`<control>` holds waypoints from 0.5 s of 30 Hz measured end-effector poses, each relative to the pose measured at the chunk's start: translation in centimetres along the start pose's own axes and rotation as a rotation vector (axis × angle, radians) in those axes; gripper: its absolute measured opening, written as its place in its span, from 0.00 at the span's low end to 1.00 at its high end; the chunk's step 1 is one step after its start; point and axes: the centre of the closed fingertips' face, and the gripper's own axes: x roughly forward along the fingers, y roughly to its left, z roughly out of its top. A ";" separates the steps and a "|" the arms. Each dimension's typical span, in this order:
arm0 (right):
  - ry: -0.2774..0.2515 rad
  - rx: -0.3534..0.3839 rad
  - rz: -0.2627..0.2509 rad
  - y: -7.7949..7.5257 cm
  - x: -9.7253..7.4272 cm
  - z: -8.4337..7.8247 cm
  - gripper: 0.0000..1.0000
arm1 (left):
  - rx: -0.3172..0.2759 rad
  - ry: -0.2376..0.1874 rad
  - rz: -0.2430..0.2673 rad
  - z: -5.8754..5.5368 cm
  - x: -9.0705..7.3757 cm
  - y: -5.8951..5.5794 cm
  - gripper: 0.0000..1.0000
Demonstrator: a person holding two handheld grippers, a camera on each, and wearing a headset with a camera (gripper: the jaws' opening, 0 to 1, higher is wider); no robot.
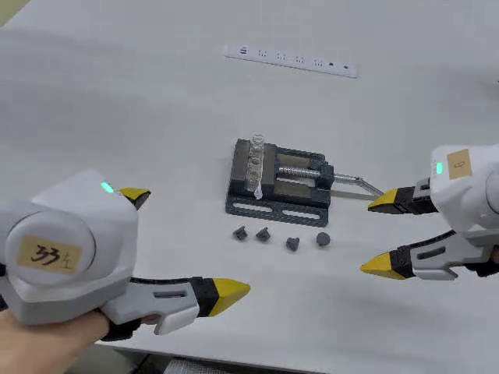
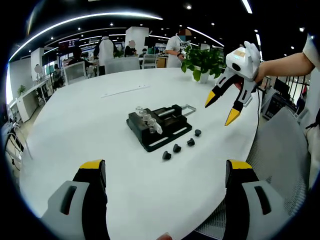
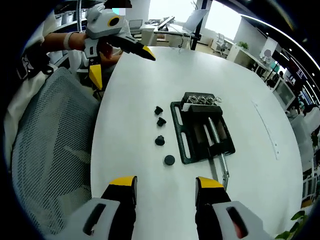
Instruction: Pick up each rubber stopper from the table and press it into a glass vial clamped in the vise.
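A black vise (image 1: 277, 187) sits mid-table on the white table (image 1: 156, 117), clamping a row of several clear glass vials (image 1: 256, 164) at its left end. Several dark rubber stoppers (image 1: 263, 234) lie in a line just in front of it, the rightmost lying flat (image 1: 323, 239). My left gripper (image 1: 187, 241) hovers open at the near left, well short of the stoppers. My right gripper (image 1: 374, 235) hovers open to the right of the vise handle. The left gripper view shows the vise (image 2: 160, 125) and stoppers (image 2: 176, 148) ahead; the right gripper view shows the vise (image 3: 202, 132) and stoppers (image 3: 159, 141).
A white power strip (image 1: 290, 60) lies at the far side of the table. The table's near edge runs just under my left gripper. A mesh chair (image 3: 50, 150) stands beside the table. People stand in the office behind the table (image 2: 180, 47).
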 end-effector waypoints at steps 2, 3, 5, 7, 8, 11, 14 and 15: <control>0.014 -0.035 0.017 -0.1 0.4 0.2 0.42 | -0.002 0.000 -0.001 0.0 0.0 0.1 0.99; 0.022 -0.049 0.023 0.0 0.5 0.2 0.41 | -0.002 0.001 -0.001 -0.1 0.0 0.1 0.99; 0.040 -0.093 0.040 0.0 0.9 0.4 0.39 | -0.004 0.001 -0.002 -0.1 0.0 0.1 0.99; 0.055 -0.120 0.058 0.0 1.3 0.6 0.36 | -0.004 0.001 -0.003 -0.1 0.0 0.1 0.99; 0.062 -0.134 0.066 0.0 1.5 0.6 0.36 | -0.005 0.003 -0.003 -0.2 0.0 0.1 0.99; 0.094 -0.199 0.075 -0.3 2.2 0.7 0.36 | -0.008 0.006 -0.004 -0.3 -0.1 0.0 0.99; 0.102 -0.215 0.111 0.0 2.8 0.9 0.34 | -0.013 0.008 -0.003 -0.4 -0.1 0.0 0.99; 0.105 -0.220 0.110 -0.1 2.9 0.9 0.35 | -0.014 0.008 -0.003 -0.4 -0.1 0.0 0.99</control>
